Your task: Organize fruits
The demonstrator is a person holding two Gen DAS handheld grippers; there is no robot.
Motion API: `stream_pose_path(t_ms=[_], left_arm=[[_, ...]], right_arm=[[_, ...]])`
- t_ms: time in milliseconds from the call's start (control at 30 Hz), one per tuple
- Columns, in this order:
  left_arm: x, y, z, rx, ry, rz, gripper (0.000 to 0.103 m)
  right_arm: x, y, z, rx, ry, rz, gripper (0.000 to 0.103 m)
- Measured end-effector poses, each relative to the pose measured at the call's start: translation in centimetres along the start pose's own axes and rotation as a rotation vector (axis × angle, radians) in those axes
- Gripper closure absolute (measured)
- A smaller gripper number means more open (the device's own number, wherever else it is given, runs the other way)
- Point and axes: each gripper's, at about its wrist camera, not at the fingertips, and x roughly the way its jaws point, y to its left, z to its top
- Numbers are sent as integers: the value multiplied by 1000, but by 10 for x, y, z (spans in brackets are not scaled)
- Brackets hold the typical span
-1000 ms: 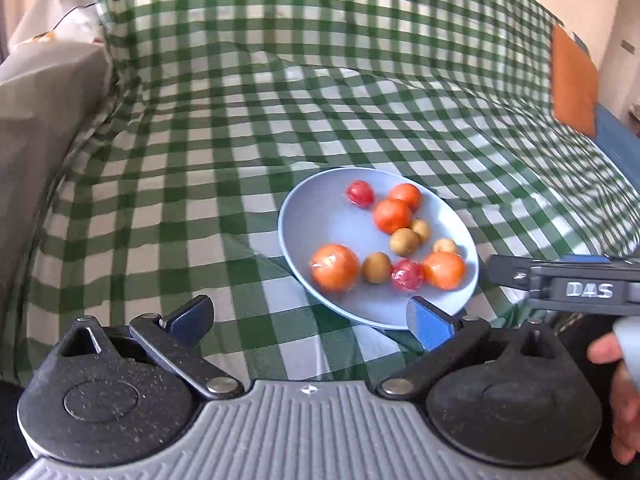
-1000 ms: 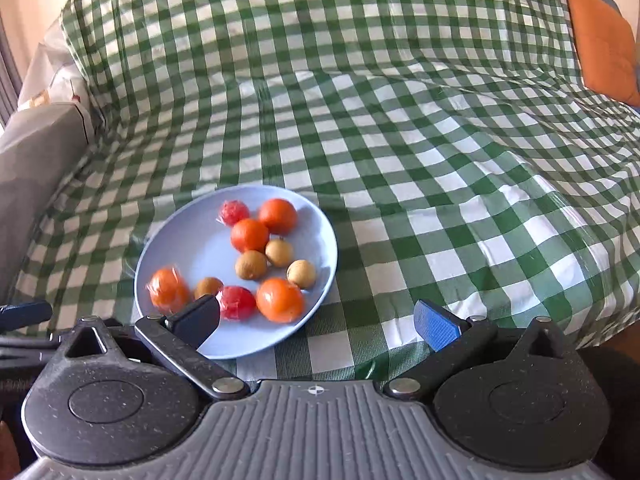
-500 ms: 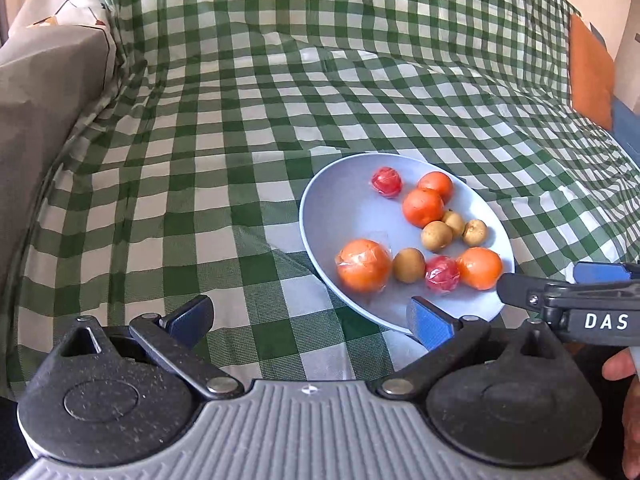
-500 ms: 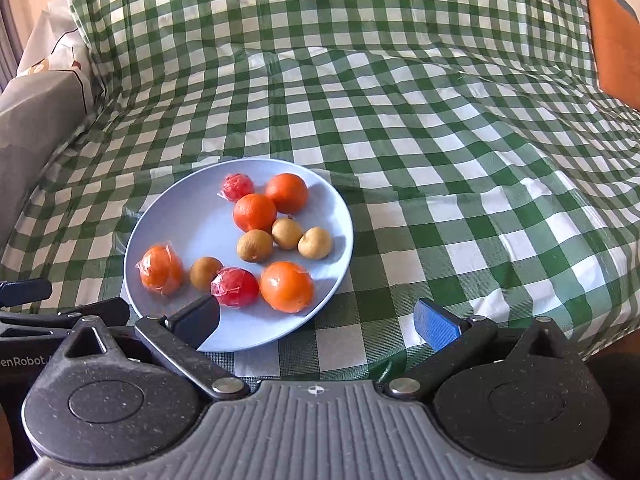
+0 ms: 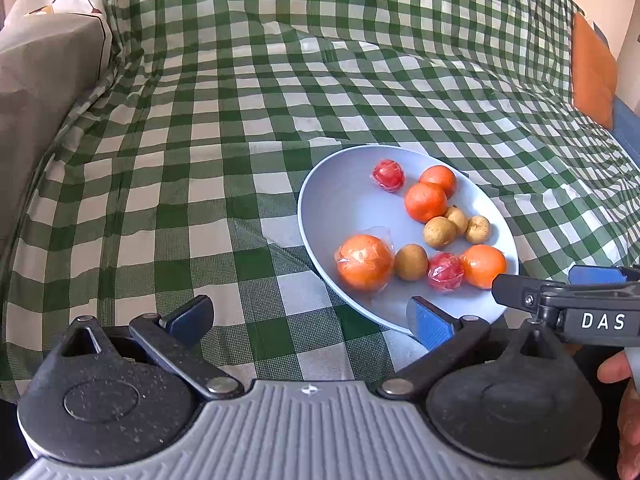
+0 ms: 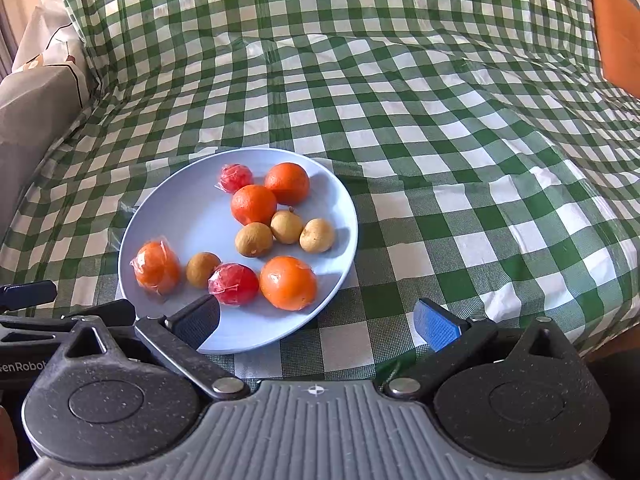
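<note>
A pale blue plate (image 5: 340, 200) (image 6: 180, 216) lies on the green checked cloth and holds several fruits. There are three bare oranges (image 6: 288, 282), one orange wrapped in plastic (image 5: 364, 262) (image 6: 157, 267), two red wrapped fruits (image 6: 233, 283) and several small brown longans (image 6: 254, 239). My left gripper (image 5: 308, 318) is open and empty, just short of the plate's near left rim. My right gripper (image 6: 318, 322) is open and empty at the plate's near rim, with its left finger over the rim. It also shows at the right in the left wrist view (image 5: 560, 296).
The checked cloth (image 6: 440, 120) covers a sofa-like surface and rises at the back. A grey cushion (image 5: 44, 92) stands at the left. An orange cushion (image 5: 592, 68) lies at the far right. The cloth drops off at the near edge.
Both grippers have moved forward toward the plate, which looks larger and nearer. Both stay open. The fruits have not moved.
</note>
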Motion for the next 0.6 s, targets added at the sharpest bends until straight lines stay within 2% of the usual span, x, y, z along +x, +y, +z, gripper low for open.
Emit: stream_pose_path(t_ms=[600], left_arm=[[-12,-7,1,56,-101,-58,1]], right_arm=[[-6,-1,2,51,-30,5,1]])
